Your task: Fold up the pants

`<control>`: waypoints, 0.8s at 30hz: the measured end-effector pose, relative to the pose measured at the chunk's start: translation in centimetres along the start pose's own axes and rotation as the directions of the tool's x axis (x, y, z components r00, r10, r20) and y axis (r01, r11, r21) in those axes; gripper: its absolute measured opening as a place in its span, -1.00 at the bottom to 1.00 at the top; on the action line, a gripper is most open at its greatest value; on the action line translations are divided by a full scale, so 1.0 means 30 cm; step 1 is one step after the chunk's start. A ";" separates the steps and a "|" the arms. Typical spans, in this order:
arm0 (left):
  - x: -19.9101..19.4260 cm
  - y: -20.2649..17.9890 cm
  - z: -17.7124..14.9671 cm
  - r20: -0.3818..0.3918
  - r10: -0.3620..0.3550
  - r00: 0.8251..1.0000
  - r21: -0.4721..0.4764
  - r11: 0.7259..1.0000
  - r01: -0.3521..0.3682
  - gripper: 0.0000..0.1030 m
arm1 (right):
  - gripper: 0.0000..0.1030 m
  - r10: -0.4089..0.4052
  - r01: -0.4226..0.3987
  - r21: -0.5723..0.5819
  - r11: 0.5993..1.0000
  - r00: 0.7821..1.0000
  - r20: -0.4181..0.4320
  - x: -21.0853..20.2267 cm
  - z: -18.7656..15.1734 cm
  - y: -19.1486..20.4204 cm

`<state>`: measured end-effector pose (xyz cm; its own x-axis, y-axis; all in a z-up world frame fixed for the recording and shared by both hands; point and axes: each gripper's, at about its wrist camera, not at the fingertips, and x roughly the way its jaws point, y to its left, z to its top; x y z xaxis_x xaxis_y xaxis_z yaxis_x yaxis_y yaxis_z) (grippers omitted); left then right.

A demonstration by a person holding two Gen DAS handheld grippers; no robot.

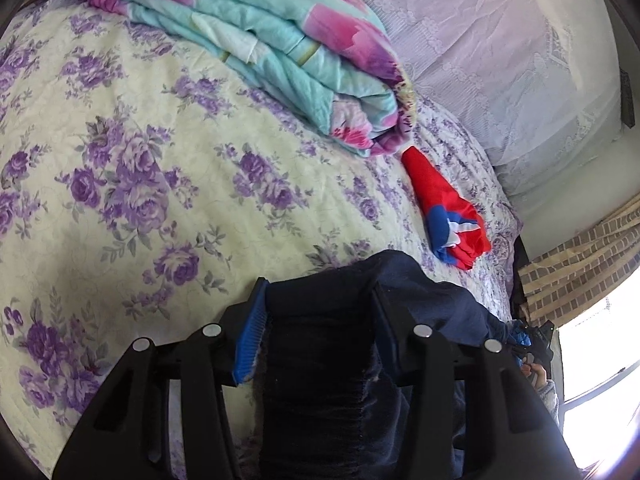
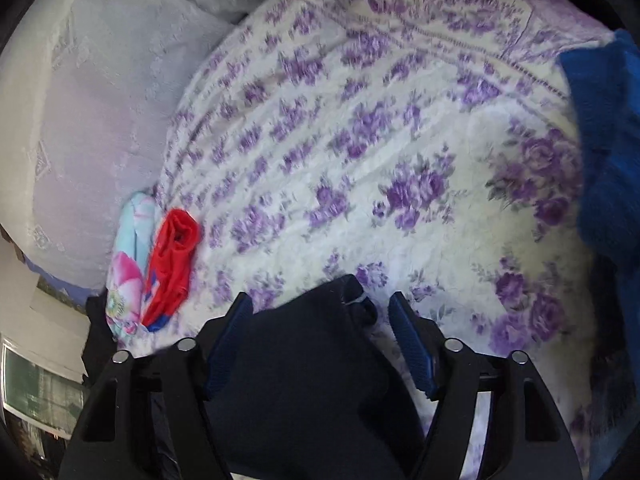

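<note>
The dark navy pants (image 1: 432, 292) lie bunched at the near edge of a bed with a purple-flowered bedspread (image 1: 140, 168). My left gripper (image 1: 320, 286) is shut on a thick gathered part of them, and the cloth fills the gap between its blue pads. In the right wrist view the pants (image 2: 304, 368) lie between the fingers of my right gripper (image 2: 319, 299). The fabric rests against the left pad, while a strip of bedspread shows between it and the right pad (image 2: 412, 348), so the jaws stand open. A hand (image 1: 538, 374) shows small at the right of the left wrist view.
A folded turquoise and pink quilt (image 1: 304, 60) lies at the far side of the bed, with a red and blue garment (image 1: 444, 208) beside it. Lilac lace pillows (image 1: 500, 60) sit behind. A blue fleece cloth (image 2: 604, 140) hangs at the right. A bright window (image 1: 592, 340) is nearby.
</note>
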<state>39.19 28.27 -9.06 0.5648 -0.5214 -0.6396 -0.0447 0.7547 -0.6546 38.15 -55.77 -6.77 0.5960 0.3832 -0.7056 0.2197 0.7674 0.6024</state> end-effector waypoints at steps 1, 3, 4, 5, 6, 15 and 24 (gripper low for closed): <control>0.007 0.004 0.001 -0.005 0.004 1.000 -0.009 1.000 -0.004 -0.07 | 0.15 -0.005 0.005 0.002 1.000 1.000 -0.023 0.031 -0.002 -0.010; 0.023 0.014 0.006 -0.018 0.015 1.000 -0.025 1.000 -0.016 -0.06 | -0.20 -0.004 0.004 0.010 1.000 1.000 -0.029 0.066 -0.014 -0.022; 0.027 0.013 0.011 -0.022 0.022 1.000 -0.029 0.999 -0.023 -0.06 | -0.28 0.000 0.000 -0.003 1.000 1.000 -0.022 0.072 -0.016 -0.020; 0.030 0.010 0.014 -0.024 0.028 0.999 -0.032 0.999 -0.029 -0.06 | -0.49 0.001 -0.001 -0.022 1.000 1.000 -0.021 0.075 -0.016 -0.013; 0.030 0.005 0.018 -0.024 0.036 0.999 -0.034 0.999 -0.037 -0.06 | -0.54 0.001 -0.001 -0.026 1.000 1.000 -0.017 0.072 -0.015 -0.009; -0.082 -0.076 0.039 0.081 0.003 0.997 -0.023 1.000 -0.001 -0.08 | -0.81 0.087 -0.076 -0.103 0.992 0.991 0.105 -0.130 0.040 0.104; -0.038 -0.040 0.045 0.048 0.064 0.997 -0.082 0.995 -0.060 -0.08 | -0.79 0.014 -0.013 -0.040 0.999 0.999 0.033 -0.036 0.041 0.003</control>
<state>39.70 28.49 -6.99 0.5994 -0.4526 -0.6602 -0.1461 0.7491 -0.6462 38.49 -56.74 -5.49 0.6241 0.3768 -0.6844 0.1811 0.7823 0.5959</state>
